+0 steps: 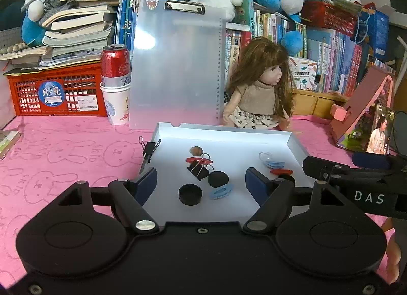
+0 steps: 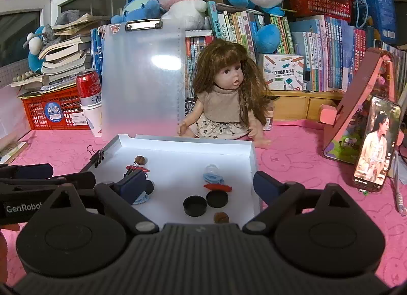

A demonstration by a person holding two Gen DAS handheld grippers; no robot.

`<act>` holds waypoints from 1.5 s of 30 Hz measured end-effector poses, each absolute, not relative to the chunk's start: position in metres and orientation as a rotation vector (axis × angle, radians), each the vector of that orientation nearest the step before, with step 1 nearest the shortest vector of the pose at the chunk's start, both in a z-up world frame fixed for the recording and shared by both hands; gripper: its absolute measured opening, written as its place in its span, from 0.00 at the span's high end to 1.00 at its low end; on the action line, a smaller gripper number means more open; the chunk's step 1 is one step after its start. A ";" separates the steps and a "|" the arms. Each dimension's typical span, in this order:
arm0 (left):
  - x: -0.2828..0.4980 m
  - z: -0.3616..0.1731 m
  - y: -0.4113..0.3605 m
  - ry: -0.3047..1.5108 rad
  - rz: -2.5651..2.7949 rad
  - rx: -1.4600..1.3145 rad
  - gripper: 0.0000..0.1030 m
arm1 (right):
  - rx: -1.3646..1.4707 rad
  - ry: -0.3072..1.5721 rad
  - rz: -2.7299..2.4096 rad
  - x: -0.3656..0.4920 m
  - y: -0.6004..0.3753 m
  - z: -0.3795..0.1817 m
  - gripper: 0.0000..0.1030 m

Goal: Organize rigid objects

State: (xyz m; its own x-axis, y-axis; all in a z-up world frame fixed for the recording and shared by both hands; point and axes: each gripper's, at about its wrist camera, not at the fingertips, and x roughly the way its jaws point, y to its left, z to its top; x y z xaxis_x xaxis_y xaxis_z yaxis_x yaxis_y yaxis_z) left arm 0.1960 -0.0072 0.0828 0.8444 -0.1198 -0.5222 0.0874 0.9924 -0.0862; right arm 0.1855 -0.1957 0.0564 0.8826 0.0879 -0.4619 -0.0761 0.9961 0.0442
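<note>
A shallow white tray [image 1: 223, 128] lies on the pink cloth and holds small rigid items. In the left wrist view I see a walnut [image 1: 196, 151], a red clip [image 1: 199, 160], a black binder clip [image 1: 198, 169], two black round caps [image 1: 190, 194], and a blue hair clip [image 1: 220, 192]. My left gripper [image 1: 201, 176] hovers open above them, gripping nothing. In the right wrist view my right gripper [image 2: 198, 180] stands wide open over the tray [image 2: 188, 141]. Below it lie two black caps [image 2: 194, 205], a red clip [image 2: 218, 187] and a second walnut [image 2: 221, 217].
A binder clip [image 1: 150, 147] is clamped on the tray's left rim. Behind the tray stand a clear clipboard [image 1: 175, 66], a doll [image 1: 259, 86], a red can on paper cups [image 1: 115, 66] and a red crate [image 1: 56, 91]. A phone [image 2: 376, 144] leans on a pink stand at right.
</note>
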 end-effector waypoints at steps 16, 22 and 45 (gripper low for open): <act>0.144 0.054 -0.005 0.573 -0.122 -0.002 0.20 | 0.049 0.517 0.066 0.147 -0.199 0.035 0.01; 0.136 0.026 -0.005 0.614 -0.096 0.021 0.19 | 0.029 0.570 0.064 0.140 -0.196 0.010 0.00; 0.156 -0.011 0.003 0.670 0.008 0.013 0.14 | -0.002 0.649 0.042 0.148 -0.199 -0.038 0.00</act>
State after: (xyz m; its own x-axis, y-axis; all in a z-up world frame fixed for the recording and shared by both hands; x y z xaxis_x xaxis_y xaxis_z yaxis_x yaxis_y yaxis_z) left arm 0.1560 0.0029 -0.0112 0.7838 0.0114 -0.6210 -0.0027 0.9999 0.0150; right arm 0.1477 -0.1994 -0.0383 0.7957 0.0386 -0.6045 -0.0400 0.9991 0.0111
